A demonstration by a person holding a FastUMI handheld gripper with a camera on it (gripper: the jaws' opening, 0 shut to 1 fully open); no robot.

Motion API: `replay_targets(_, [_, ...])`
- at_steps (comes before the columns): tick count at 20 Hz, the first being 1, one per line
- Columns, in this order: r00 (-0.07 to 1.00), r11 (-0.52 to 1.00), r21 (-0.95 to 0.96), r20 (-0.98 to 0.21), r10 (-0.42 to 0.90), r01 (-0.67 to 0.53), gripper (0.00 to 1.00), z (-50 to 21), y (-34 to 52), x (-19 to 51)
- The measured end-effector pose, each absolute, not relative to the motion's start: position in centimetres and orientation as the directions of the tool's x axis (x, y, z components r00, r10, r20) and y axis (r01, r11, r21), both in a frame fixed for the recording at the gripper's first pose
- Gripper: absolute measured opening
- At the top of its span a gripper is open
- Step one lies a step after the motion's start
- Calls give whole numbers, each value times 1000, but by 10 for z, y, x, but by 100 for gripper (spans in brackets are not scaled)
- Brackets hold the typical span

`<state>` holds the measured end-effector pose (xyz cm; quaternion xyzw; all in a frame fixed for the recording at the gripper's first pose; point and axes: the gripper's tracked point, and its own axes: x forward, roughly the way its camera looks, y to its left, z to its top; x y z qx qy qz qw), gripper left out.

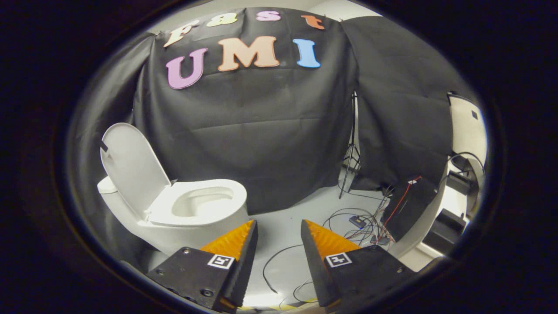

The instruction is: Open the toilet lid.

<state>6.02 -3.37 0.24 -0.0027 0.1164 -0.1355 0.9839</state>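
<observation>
White porcelain toilet point(192, 213) stands beyond the gripper's point(279, 226) left finger, its lid point(130, 165) already raised upright and leaning back, the seat down around the open bowl. The gripper's fingers are spread apart, gripping nothing, over pale floor point(283, 235). Loose cables point(348, 226) trail past the right finger toward a tripod point(351, 152).

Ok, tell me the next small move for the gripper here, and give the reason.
Probably none toward the toilet: just ease the gripper back. The toilet lid already stands raised behind the seat, leaning back toward the black cloth wall, and the bowl is uncovered. The fingers are apart with nothing between them, and the toilet sits beyond and beside them, untouched.
</observation>
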Motion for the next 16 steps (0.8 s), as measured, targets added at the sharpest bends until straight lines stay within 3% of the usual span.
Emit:
replay_targets(9, [943,962,37,-212,-256,270,60,-21,-37,38])
replay_targets(16, [939,968,25,-249,-237,251,64,-36,-35,43])
